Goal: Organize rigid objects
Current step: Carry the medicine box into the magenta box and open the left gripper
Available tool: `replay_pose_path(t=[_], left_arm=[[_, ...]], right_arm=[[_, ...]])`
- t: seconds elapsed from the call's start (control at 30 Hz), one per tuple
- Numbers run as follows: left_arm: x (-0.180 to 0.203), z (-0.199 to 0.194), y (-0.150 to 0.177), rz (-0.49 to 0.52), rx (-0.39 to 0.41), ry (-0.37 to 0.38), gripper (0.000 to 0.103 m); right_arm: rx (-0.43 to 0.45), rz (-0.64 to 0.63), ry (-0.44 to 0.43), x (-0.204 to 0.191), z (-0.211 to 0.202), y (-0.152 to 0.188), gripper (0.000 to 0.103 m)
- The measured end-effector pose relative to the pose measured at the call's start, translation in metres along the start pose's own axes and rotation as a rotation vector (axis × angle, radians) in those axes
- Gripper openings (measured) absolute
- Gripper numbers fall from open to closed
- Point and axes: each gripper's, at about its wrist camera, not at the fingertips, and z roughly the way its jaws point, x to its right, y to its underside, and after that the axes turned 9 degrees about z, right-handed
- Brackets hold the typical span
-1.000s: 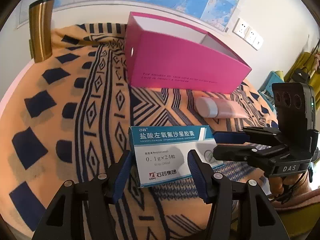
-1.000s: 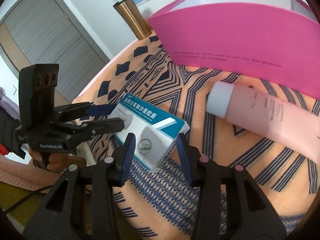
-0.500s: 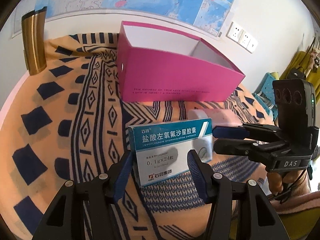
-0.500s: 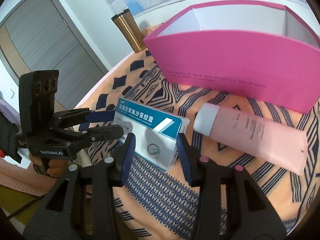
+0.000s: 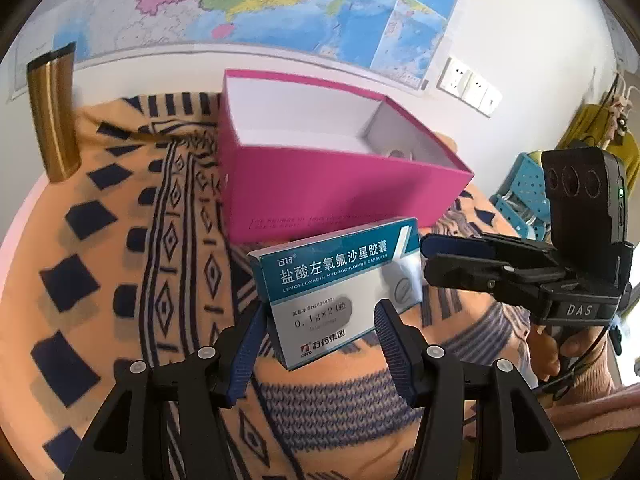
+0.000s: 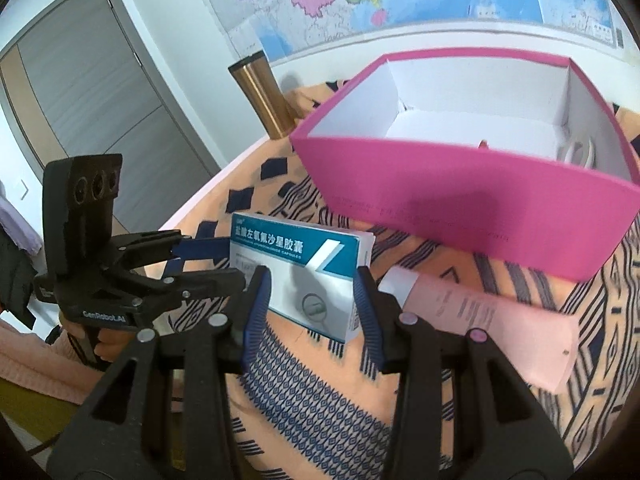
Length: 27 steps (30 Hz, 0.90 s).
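Holding 1 blue-and-white medicine box (image 5: 338, 292) off the patterned cloth (image 5: 120, 240), both tongs grip it from opposite ends: the left gripper (image 5: 320, 344) is clamped across its near end, the right gripper (image 6: 314, 300) across its other end. Behind it stands 1 open pink box (image 5: 320, 192), with 1 small item, too unclear to name, in its far right corner. Also present: 1 pink tube (image 6: 480, 316) lying on the cloth beside the medicine box, 1 gold tumbler (image 5: 54, 116) near the wall, and 1 wall map (image 5: 280, 4).
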Motion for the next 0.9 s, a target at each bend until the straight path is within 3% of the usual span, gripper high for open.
replay_pose_path(t=[0.67,0.9], left_arm=[[0.007,-0.012,-0.086,0.109,0.129,-0.020,0.057],[-0.004,0.003,-0.113,0.111,0.121,-0.038,0.057]], right_arm=[[0.152,-0.045,0.052,0.004,-0.037,-0.066,0.046],[0.177,-0.009,0.058,0.017,-0.033,-0.090,0.046]])
